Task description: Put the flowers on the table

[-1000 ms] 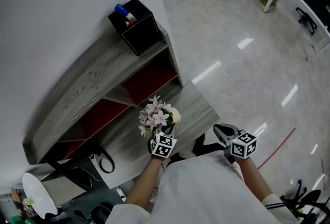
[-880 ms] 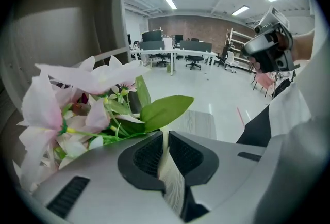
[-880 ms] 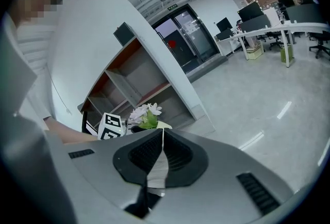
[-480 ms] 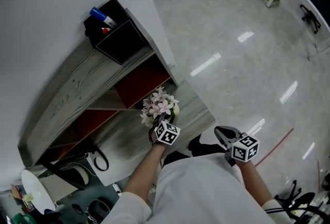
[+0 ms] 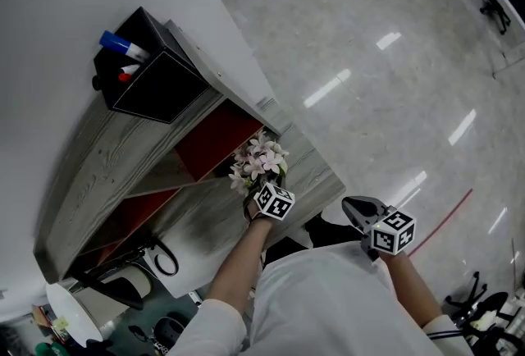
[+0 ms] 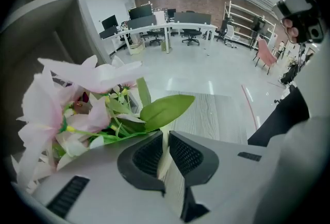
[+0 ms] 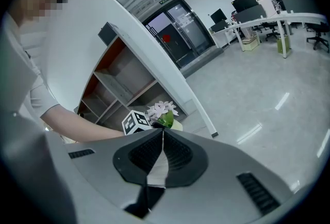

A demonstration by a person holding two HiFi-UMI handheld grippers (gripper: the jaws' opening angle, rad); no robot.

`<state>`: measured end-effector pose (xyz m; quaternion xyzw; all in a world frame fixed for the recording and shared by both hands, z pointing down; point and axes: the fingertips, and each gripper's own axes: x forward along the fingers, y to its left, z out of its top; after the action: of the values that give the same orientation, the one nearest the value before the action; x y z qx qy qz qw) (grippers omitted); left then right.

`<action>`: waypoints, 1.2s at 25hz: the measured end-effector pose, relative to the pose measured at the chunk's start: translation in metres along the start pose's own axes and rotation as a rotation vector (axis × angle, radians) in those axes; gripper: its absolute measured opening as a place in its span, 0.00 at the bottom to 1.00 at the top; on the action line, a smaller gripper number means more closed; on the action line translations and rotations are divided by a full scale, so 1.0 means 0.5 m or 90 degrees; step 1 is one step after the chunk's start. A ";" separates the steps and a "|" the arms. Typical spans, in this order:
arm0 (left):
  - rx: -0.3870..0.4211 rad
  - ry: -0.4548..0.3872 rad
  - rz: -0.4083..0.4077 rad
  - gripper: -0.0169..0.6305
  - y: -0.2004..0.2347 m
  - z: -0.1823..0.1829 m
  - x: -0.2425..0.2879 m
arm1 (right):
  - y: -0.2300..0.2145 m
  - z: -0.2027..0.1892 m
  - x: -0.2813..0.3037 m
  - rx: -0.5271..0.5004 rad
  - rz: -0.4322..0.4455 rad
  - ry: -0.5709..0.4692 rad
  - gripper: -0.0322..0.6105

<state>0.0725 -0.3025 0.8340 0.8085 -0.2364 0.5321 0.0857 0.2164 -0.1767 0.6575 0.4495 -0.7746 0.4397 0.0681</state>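
Observation:
A bunch of pale pink flowers [image 5: 259, 157] with green leaves stands in a small cream pot over the grey wooden desk [image 5: 318, 172], close to the end of the shelf. My left gripper [image 5: 264, 184] reaches it from below. In the left gripper view the blooms [image 6: 82, 99] crowd the left side. My left gripper [image 6: 165, 138] has its jaws nearly together, with a thin cream strip, apparently the pot's rim, between the pads. I cannot tell whether the pot rests on the desk. My right gripper [image 5: 353, 207] hangs off the desk's right edge, and in its own view the right gripper [image 7: 163, 138] is shut and empty.
A grey shelf unit [image 5: 107, 153] with red back panels runs along the white wall. A black box [image 5: 156, 79] holding markers sits on its top. A black cable loop [image 5: 166, 257] lies at the desk's near end. Shiny office floor [image 5: 385, 84] spreads to the right.
The head view has swung left and the shelf fills more of it. My left gripper and the flowers have edged forward toward the shelf's end. The right gripper has hardly moved.

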 end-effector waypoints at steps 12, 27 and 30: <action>0.014 0.005 0.002 0.11 -0.011 0.001 0.012 | -0.031 0.006 0.006 0.006 0.004 0.010 0.08; 0.010 -0.071 0.031 0.21 -0.014 0.031 -0.094 | 0.044 -0.012 0.021 -0.036 0.034 0.012 0.08; -0.005 -0.108 0.044 0.21 -0.020 0.030 -0.150 | 0.074 -0.029 0.021 -0.052 0.040 0.019 0.08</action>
<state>0.0653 -0.2781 0.7613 0.8420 -0.2723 0.4631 0.0500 0.1780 -0.1650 0.6487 0.4150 -0.8045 0.4165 0.0841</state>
